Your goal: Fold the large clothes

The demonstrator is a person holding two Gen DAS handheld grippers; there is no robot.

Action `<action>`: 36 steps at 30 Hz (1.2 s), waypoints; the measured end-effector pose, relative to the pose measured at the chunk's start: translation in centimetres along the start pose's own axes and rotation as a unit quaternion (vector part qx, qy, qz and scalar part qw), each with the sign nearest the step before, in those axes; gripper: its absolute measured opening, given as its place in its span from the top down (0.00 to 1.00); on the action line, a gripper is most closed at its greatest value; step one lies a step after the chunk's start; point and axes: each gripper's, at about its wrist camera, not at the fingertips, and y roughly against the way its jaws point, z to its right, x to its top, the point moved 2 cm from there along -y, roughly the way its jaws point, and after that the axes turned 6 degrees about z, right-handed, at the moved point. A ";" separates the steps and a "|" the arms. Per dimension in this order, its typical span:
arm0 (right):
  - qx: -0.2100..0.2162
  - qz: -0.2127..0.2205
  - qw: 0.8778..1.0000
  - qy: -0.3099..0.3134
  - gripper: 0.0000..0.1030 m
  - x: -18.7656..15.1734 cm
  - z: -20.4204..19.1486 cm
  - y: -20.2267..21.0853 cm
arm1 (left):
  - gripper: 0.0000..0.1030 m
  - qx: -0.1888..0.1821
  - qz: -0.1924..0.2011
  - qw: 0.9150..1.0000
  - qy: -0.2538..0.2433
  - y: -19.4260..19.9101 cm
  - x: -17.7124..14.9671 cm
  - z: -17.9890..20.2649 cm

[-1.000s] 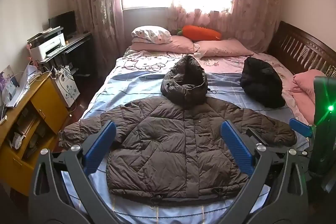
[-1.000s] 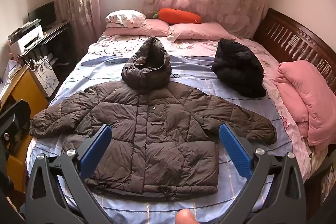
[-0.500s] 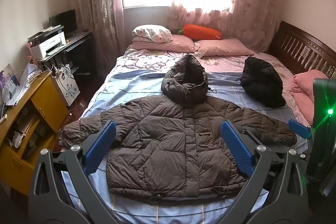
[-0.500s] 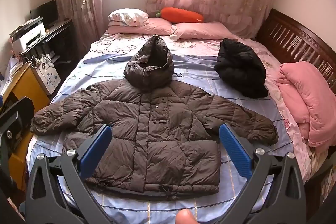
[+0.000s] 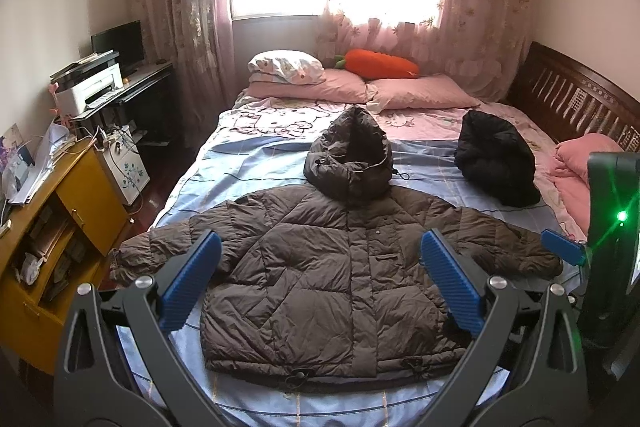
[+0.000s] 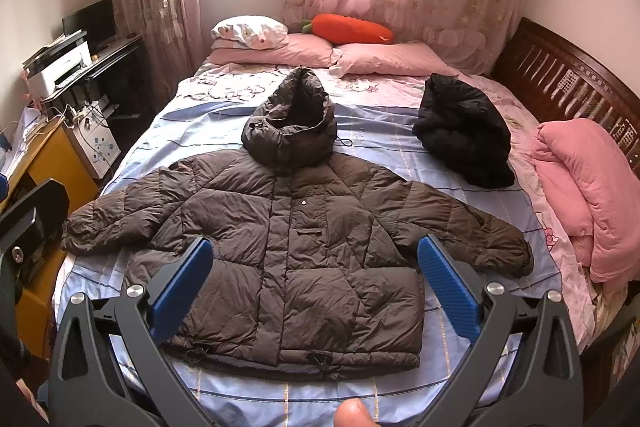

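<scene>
Brown hooded jacket spread flat on bed, sleeves out; black jacket beyond its right sleeve. Left gripper and right gripper above the hem, both released.

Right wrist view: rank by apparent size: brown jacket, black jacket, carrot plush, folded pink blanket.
1. brown jacket, clearly largest
2. folded pink blanket and black jacket: look similar, and the blanket lies nearer the camera, so not ranked
3. carrot plush, smallest, but farthest away
</scene>
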 end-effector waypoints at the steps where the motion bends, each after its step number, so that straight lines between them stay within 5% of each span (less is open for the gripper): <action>1: 0.000 0.000 1.000 0.000 0.01 -0.1 -0.3 0.1 | 0.02 0.000 0.000 1.000 0.000 0.0 0.0 0.0; 36: 0.001 -0.003 1.000 0.002 0.01 -0.4 -0.8 -0.3 | 0.02 0.010 -0.008 1.000 0.003 -0.3 -0.1 -0.3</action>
